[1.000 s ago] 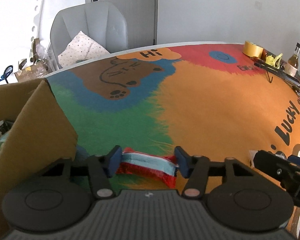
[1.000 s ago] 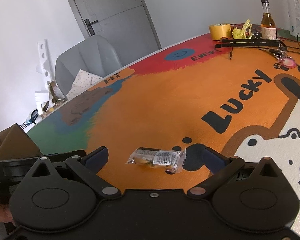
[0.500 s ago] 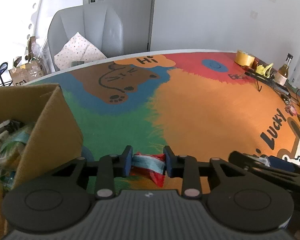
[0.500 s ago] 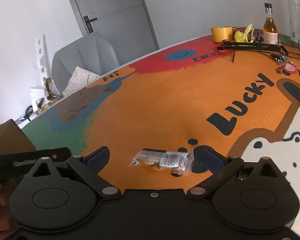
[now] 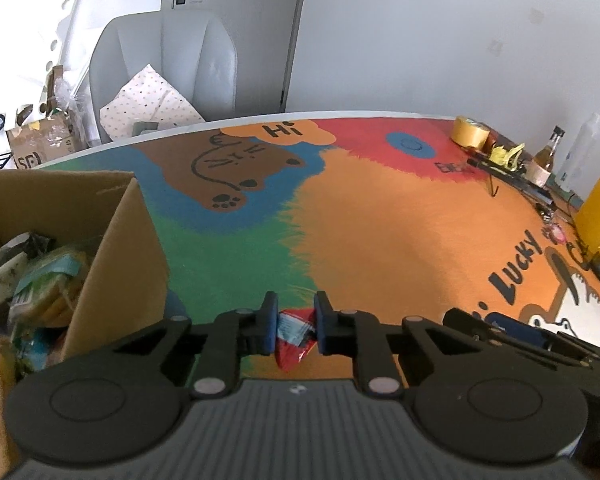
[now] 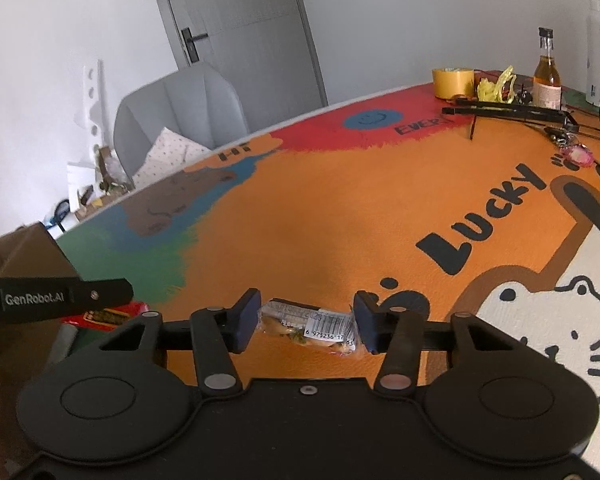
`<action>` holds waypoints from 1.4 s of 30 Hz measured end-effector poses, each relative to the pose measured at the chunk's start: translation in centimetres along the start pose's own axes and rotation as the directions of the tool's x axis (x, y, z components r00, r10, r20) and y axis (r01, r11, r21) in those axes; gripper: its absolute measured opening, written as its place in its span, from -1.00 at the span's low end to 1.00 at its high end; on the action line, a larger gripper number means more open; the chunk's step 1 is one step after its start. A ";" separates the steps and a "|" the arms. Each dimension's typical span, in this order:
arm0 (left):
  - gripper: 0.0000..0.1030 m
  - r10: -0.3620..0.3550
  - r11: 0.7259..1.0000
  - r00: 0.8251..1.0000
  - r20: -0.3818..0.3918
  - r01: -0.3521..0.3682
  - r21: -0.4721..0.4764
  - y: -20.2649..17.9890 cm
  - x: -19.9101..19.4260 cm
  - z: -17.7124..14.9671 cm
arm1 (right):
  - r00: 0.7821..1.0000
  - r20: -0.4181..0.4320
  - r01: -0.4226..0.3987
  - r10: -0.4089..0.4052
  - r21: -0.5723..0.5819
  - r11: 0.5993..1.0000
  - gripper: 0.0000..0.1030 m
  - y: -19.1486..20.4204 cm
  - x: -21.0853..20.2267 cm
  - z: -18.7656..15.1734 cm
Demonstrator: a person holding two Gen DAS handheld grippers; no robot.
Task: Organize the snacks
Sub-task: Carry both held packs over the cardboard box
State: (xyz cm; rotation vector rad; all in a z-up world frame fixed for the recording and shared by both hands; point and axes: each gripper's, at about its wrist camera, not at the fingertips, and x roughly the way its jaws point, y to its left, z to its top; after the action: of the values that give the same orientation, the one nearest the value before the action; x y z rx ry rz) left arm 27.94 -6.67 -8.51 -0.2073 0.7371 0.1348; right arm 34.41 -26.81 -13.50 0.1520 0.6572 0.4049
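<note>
1. The red packet [image 5: 295, 336] sits pinched between the pads of the left gripper [image 5: 296, 330], jaws squeezed nearly together on it, just right of the box [image 5: 132, 248]; its film crumples at the waist, so it looks light, soft and slick, and a grip across the middle should serve better than one at a sealed end

2. The clear packet [image 6: 310, 326] lies flat on the orange part of the mat [image 6: 340, 208], between the pads of the right gripper [image 6: 307, 322]; the jaws are closing, the pads at its two ends without visibly squeezing it

3. That packet is see-through film with a white barcode label and pale lumpy contents; it probably weighs little, bends easily and may slide or buckle when pressed end to end, so I would judge the contents crushable

4. The box is corrugated cardboard, flap up, already holding several crinkly wrapped snacks [image 5: 40, 280]

5. The mat is fuzzy-looking cloth printed with cartoon animals and the word "Lucky"

6. At the far edge stand a tape roll [image 6: 453, 82], a glass bottle [image 6: 547, 76] and a black bar, well apart from both packets
</note>
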 end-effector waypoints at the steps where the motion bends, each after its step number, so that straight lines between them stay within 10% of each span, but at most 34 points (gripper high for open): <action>1: -0.67 -0.003 1.000 1.000 0.006 0.003 0.001 0.0 -0.3 0.0 | 1.000 0.008 -0.006 0.006 0.003 1.000 -0.06 0.1 -0.3 0.1; 42: -0.67 0.039 0.995 0.974 0.225 -0.016 -0.103 9.0 -12.9 1.8 | 0.969 0.127 -0.189 0.213 -0.177 0.966 -0.05 12.4 -6.9 3.8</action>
State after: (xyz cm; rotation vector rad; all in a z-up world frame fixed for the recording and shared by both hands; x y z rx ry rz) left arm 17.88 1.85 0.28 -0.2734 0.5061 0.2184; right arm 27.88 -18.36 -3.32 0.0908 0.4629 0.6364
